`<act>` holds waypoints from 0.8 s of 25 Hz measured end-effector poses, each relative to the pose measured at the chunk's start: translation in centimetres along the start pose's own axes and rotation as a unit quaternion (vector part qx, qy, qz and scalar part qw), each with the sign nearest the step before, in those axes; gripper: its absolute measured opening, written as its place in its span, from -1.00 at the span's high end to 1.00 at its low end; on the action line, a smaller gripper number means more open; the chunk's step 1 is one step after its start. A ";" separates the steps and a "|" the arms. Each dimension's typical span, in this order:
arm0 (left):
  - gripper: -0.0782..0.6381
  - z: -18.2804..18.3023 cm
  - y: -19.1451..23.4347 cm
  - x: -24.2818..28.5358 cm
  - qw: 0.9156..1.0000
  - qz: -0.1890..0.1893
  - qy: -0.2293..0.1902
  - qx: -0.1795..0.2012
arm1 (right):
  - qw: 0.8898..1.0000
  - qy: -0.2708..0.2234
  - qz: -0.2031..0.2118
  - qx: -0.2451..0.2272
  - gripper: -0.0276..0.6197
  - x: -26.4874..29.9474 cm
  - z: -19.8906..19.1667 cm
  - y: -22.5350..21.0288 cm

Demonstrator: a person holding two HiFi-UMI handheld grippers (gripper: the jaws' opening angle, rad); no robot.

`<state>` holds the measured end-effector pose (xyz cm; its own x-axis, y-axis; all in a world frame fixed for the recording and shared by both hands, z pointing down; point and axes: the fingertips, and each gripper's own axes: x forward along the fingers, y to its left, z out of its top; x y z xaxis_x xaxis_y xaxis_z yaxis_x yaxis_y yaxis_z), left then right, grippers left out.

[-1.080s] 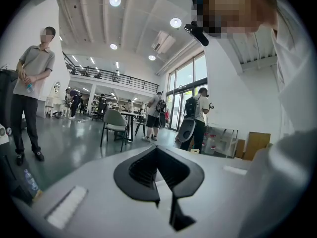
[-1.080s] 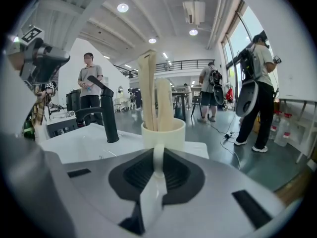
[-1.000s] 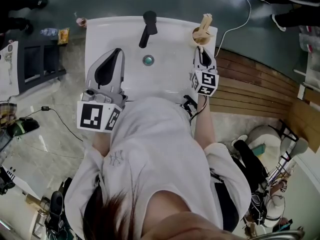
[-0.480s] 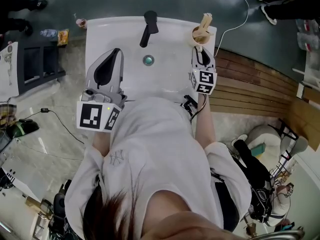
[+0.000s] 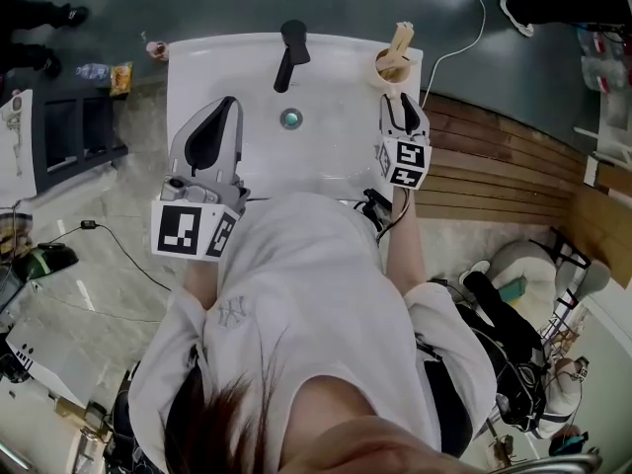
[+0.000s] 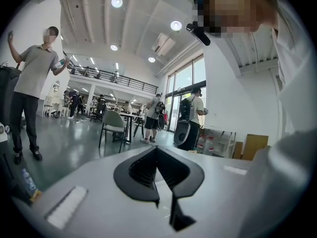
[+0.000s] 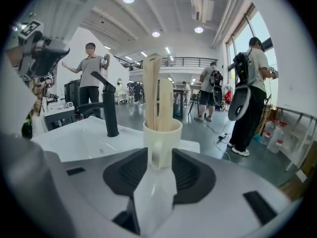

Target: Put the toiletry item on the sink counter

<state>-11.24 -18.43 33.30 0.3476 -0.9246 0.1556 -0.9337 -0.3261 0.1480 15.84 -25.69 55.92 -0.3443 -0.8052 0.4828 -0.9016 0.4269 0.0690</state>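
A cream cup [image 5: 393, 67] holding wooden toothbrush-like sticks [image 5: 400, 39] stands upright on the back right corner of the white sink [image 5: 336, 156]. My right gripper [image 5: 400, 102] is just in front of it. In the right gripper view the cup [image 7: 162, 138] sits between the black pads, whose jaws have just been opening. A gap shows on each side, so the right gripper [image 7: 161, 165] is open. My left gripper [image 5: 229, 102] hovers over the sink's left side. In the left gripper view, the left gripper [image 6: 157, 150] is shut, its tips meeting on nothing.
A black faucet [image 5: 292, 52] stands at the back middle of the sink, with the drain [image 5: 290, 118] below it. A dark shelf unit [image 5: 69, 126] is to the left, wooden planking [image 5: 494, 156] to the right, and a white cable [image 5: 464, 38] runs on the floor. People stand in the hall behind.
The right gripper's jaws have parted from the cup, which stays on the sink's corner. The left gripper has not moved.
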 end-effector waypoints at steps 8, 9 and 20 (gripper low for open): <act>0.76 0.3 -0.7 -2.8 1.000 -0.009 -0.026 -0.005 | 0.996 -0.090 -0.023 -0.004 0.67 -6.6 6.7 0.7; 0.76 0.5 -0.6 -3.2 0.999 -0.010 -0.030 -0.005 | 0.994 -0.104 -0.024 -0.001 0.73 -7.5 8.0 1.0; 0.76 2.7 0.4 -5.1 0.998 -0.001 -0.066 0.002 | 0.981 -0.190 -0.009 0.047 0.89 -16.7 19.6 3.2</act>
<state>-13.65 -14.34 29.93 0.3360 -0.9415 0.0255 -0.9333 -0.3291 0.1438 13.54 -18.97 30.97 -0.3841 -0.9153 0.1212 -0.9227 0.3853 -0.0139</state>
